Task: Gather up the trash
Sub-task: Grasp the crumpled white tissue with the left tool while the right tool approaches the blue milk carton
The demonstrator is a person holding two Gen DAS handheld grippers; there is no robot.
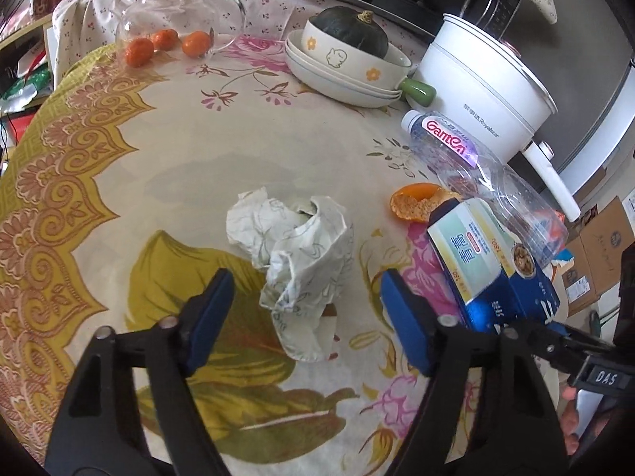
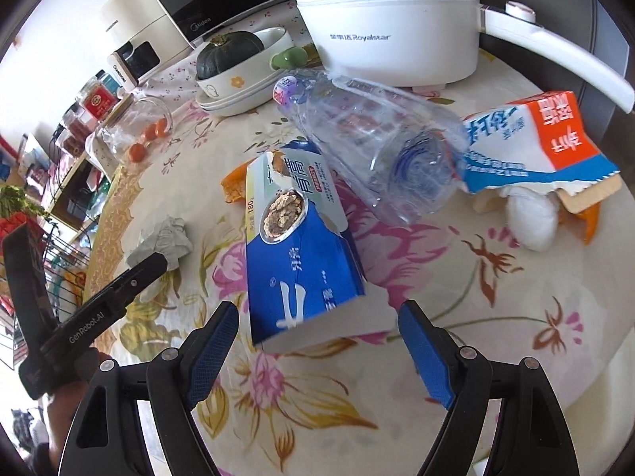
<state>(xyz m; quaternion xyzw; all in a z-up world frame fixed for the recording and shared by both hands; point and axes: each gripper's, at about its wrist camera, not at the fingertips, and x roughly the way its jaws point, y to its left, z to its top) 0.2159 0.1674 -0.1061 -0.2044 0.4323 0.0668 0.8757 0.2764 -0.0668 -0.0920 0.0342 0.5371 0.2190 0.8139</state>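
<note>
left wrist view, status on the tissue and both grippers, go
Left gripper open, straddling crumpled tissue, pads not touching. Right gripper open, lined up on blue box. Empty bottle leans on box; nothing blocks tissue.

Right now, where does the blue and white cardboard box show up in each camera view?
Left wrist view: the blue and white cardboard box lies at the right edge, beside the orange peel.
Right wrist view: the box lies in the centre, just ahead of the fingers.
Shared landmark: the clear plastic bottle touching it.
</note>
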